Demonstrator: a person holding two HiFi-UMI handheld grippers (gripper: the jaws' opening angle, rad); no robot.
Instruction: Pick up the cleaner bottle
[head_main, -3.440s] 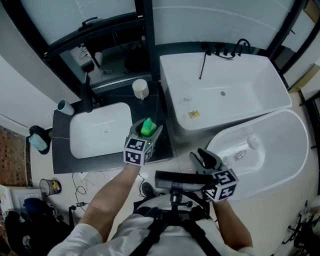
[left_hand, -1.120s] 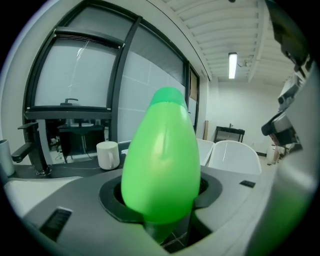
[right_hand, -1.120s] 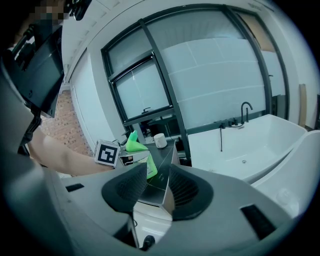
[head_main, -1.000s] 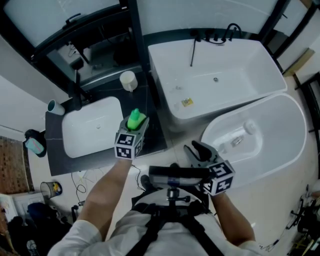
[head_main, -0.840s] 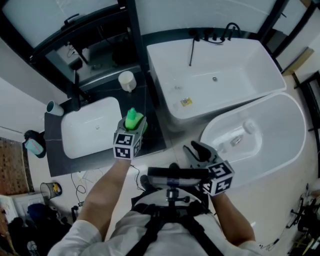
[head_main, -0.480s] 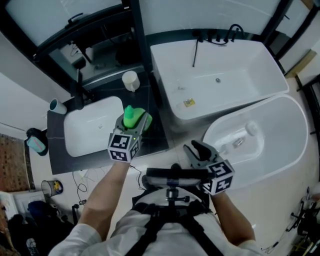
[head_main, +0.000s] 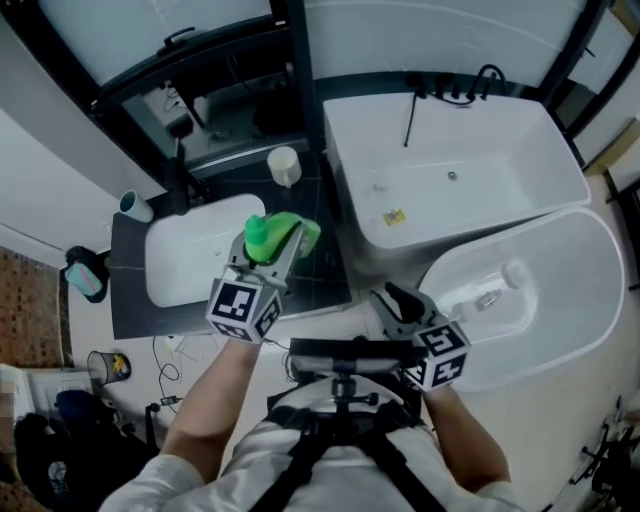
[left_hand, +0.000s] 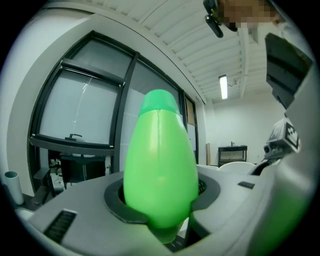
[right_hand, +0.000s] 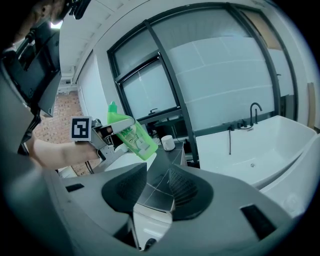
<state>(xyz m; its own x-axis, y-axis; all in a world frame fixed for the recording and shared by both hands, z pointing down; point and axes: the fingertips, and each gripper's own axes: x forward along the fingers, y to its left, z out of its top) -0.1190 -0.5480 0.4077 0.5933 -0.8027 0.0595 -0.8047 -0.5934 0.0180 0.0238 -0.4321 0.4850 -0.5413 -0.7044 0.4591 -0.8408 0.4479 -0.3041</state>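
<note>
My left claw (head_main: 280, 242) pinches the green cleaner bottle (left_hand: 160, 165) by its sides, holding it in the air over the dark tabletop (head_main: 328, 282), just beside the white sink (head_main: 190, 262). My right claw (right_hand: 159, 191) hangs spread and empty near a white bathtub (head_main: 560, 300).

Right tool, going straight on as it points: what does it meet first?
Most likely the dark grey countertop, near its corner, though depth is unclear. The right tool stands open, nothing between its jaws.

Bright green cleaner bottle (head_main: 278, 235), white sink (head_main: 185, 270), dark grey countertop (head_main: 326, 278), white bathtub (head_main: 520, 170)
</note>
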